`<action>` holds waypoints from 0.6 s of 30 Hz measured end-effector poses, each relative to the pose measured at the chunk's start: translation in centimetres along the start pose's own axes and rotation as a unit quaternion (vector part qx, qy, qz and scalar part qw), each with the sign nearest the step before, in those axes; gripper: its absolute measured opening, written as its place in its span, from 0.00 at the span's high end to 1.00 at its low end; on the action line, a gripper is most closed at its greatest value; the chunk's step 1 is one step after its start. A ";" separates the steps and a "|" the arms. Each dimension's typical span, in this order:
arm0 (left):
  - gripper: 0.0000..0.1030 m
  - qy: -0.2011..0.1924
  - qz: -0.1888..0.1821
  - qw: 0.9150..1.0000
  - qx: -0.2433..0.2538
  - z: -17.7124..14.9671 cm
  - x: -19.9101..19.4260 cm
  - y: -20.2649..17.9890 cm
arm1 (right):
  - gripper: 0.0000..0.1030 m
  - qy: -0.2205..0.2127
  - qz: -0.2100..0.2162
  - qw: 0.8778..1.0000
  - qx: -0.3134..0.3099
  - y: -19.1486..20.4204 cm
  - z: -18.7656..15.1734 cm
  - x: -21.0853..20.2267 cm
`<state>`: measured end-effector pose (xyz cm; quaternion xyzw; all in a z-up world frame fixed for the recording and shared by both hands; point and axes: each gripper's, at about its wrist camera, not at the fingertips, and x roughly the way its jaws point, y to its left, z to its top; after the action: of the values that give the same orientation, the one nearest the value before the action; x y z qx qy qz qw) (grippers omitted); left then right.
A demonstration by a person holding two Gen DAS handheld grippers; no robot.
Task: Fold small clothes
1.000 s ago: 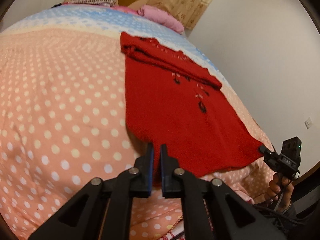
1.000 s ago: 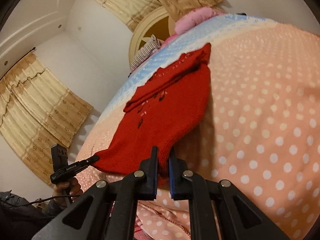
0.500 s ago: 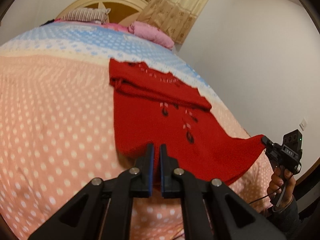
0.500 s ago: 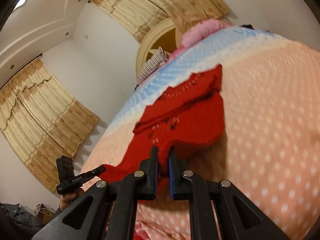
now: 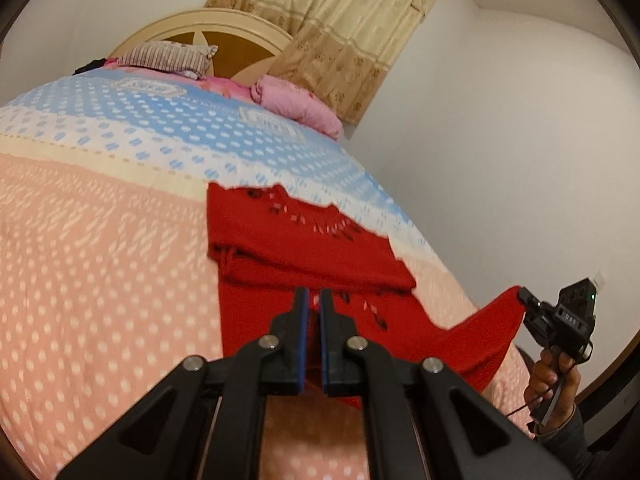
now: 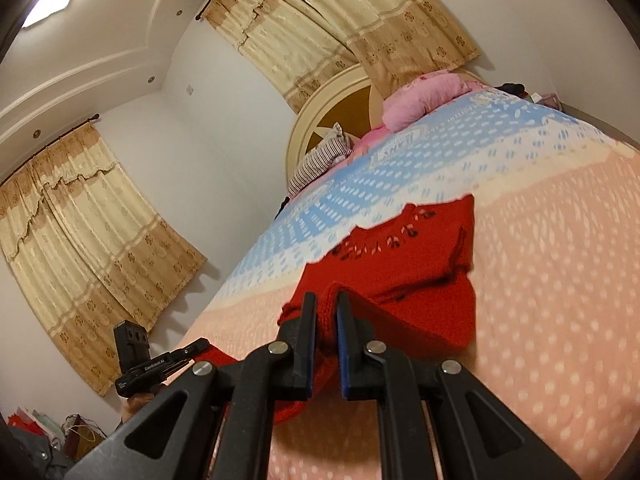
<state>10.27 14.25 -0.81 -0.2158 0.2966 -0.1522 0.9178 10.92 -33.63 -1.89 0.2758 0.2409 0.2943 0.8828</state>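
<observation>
polka-dot bedspread [image 5: 100,280], both grippers pinching red sweater [image 5: 304,252] hem, left gripper [image 5: 313,300], right gripper [image 6: 323,304], ceiling light only in right view

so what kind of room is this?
A bedroom, most likely: a bed with a dotted cover, a round headboard, pillows, and curtains. The red sweater lies on the bed.

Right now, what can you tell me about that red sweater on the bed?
The sweater is red knit with small dark and pale beads below the neckline. Its sleeves are folded across the chest. The top lies flat on the dotted bedspread; the hem is lifted, pinched at one corner by the left gripper and at the other by the right gripper.
</observation>
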 end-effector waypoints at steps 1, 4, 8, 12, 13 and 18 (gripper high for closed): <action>0.95 -0.004 0.001 1.000 0.001 0.5 0.1 0.0 | 0.92 -0.001 -0.001 1.000 -0.003 0.1 0.4 0.2; 1.00 -0.018 0.000 1.000 0.004 2.0 0.6 0.0 | 0.92 -0.005 -0.002 1.000 -0.005 0.1 1.8 1.0; 1.00 -0.027 -0.003 1.000 0.012 3.5 1.5 -0.2 | 0.92 -0.008 -0.004 1.000 -0.010 0.0 3.4 2.2; 1.00 -0.008 -0.002 1.000 0.029 3.9 2.7 -0.5 | 0.92 -0.008 -0.004 1.000 -0.013 0.0 4.5 3.5; 1.00 0.001 0.001 0.999 0.034 3.6 2.8 -0.6 | 0.92 -0.007 -0.007 1.000 -0.013 -0.1 4.6 4.0; 0.73 0.099 0.010 0.994 0.043 -0.6 3.7 -0.2 | 0.92 -0.001 -0.004 1.000 -0.007 -0.9 4.3 4.6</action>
<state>12.79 12.38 -2.93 -0.1566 0.3811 -0.1760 0.8940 17.07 -32.71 -0.49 0.2689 0.2385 0.2921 0.8863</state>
